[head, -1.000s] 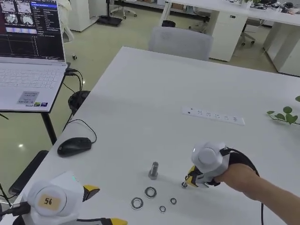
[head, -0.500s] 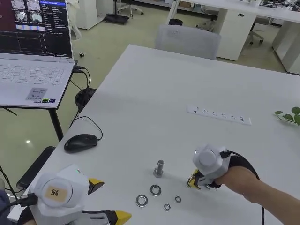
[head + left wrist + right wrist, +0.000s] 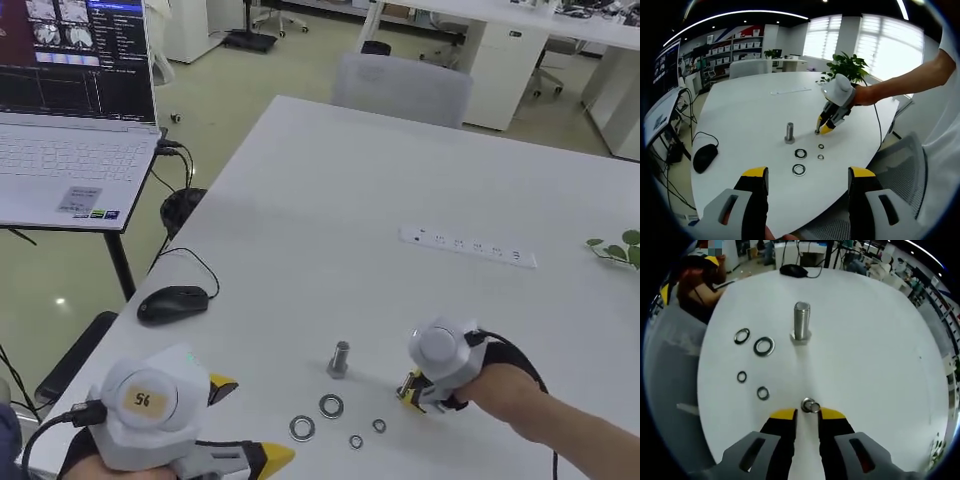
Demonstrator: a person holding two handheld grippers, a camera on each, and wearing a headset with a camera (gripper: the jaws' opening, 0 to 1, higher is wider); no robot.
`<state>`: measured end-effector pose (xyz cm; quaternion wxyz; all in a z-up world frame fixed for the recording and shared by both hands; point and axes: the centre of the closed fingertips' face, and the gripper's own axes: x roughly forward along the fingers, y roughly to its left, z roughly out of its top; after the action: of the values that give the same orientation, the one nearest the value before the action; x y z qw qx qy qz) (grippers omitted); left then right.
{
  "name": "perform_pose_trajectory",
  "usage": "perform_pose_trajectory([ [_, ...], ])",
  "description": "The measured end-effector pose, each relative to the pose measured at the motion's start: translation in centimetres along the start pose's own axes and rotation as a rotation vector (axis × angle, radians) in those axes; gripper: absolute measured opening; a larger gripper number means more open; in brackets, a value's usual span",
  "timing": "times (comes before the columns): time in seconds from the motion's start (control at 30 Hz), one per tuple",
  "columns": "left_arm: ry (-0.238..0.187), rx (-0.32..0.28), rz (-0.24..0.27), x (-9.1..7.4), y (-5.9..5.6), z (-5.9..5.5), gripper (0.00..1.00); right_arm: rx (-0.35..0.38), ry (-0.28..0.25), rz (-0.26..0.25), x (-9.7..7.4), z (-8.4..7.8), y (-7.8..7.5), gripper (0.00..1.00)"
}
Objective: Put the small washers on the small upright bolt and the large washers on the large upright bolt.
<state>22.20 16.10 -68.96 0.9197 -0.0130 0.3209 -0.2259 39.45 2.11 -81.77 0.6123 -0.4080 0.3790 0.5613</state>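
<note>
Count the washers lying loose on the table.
4. Two large washers lie side by side in front of the large bolt; two small washers sit just right of them, toward the small bolt.

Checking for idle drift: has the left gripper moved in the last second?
Yes. In the head view the left gripper has shifted right, toward the large washers, judged against the mouse.

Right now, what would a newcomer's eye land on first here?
The right gripper, its yellow tips down at the small upright bolt near the white table's front edge. Beside it are the large upright bolt and four washers lying loose. The left gripper hangs open, nearer the person.
</note>
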Motion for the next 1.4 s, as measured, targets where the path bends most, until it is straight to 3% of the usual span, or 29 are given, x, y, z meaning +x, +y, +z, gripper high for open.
perform_pose_trajectory([
  [0.23,0.007,0.004,-0.007,0.5,-0.1,-0.4,0.64,0.056,-0.048,-0.026,-1.7,0.1,-0.5,0.21],
  [0.43,0.012,0.006,-0.008,0.6,-0.3,-0.9,0.64,0.202,-0.158,-0.099,-4.2,0.0,-1.2,0.23],
  [0.6,0.009,-0.002,-0.007,0.6,-0.2,-1.3,0.64,0.279,-0.206,-0.117,-5.3,-1.2,0.3,0.23],
  [1.0,0.005,0.000,-0.010,0.9,-0.6,-1.1,0.64,0.372,-0.250,-0.087,-3.5,-1.7,6.3,0.23],
  [1.4,0.009,0.006,-0.014,1.1,-0.8,-0.9,0.64,0.348,-0.233,-0.049,-1.8,-1.2,8.6,0.23],
])
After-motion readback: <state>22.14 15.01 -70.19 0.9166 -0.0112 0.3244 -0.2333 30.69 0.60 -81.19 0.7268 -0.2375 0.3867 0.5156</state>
